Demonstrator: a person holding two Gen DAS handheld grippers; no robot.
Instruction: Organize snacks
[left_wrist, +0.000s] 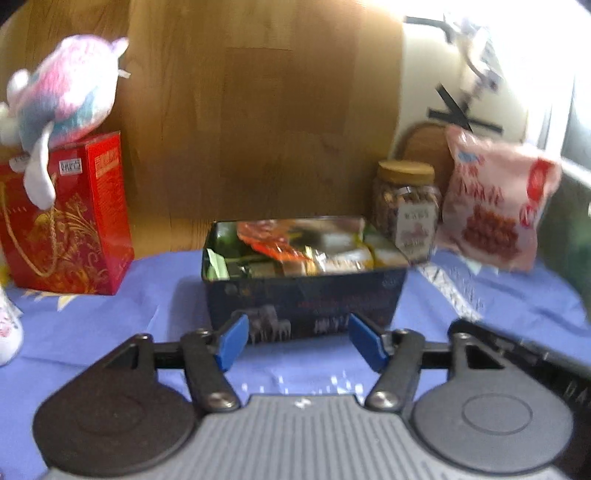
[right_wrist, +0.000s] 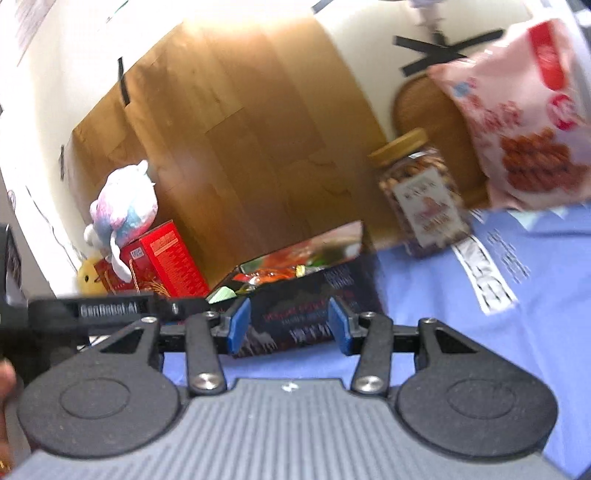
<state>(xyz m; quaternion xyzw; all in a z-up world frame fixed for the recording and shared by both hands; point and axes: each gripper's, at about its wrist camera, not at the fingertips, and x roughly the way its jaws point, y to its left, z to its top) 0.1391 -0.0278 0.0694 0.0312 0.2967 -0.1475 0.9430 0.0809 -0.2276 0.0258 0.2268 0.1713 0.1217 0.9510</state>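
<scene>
**A:** Where do your grippers stand?

**B:** Your left gripper (left_wrist: 298, 341) has its blue pads spread wide with nothing between them. It hangs low over the blue cloth (left_wrist: 110, 325), just short of the near wall of the dark tin (left_wrist: 303, 295). Your right gripper (right_wrist: 289, 325) is the same: jaws apart, holding nothing, pointed at the tin (right_wrist: 306, 295) from a tilted angle. In the right wrist view the left gripper's black body (right_wrist: 103, 310) shows just to the left of the right one.

**A:** And the snacks?

**B:** The tin sits open near the middle of the table's cloth, toward the back edge, with wrapped snacks (left_wrist: 295, 251) heaped inside: orange, green and pale packets, too blurred for you to read. Just beside the tin's far right corner stands a clear jar (left_wrist: 406, 206) with a tan lid, upright, filled with brown pieces. To the right of the jar a pink snack bag (left_wrist: 498, 199) stands upright at the back right of the table; whether it touches the jar you cannot tell.

**A:** Anything on the other side?

**B:** At the back left corner a red gift bag (left_wrist: 74, 221) with a cord handle stands well apart from the tin, and a pink-and-blue plush toy (left_wrist: 62, 92) rests on top of it. A brown wooden board (left_wrist: 258, 110) stands behind everything.
</scene>
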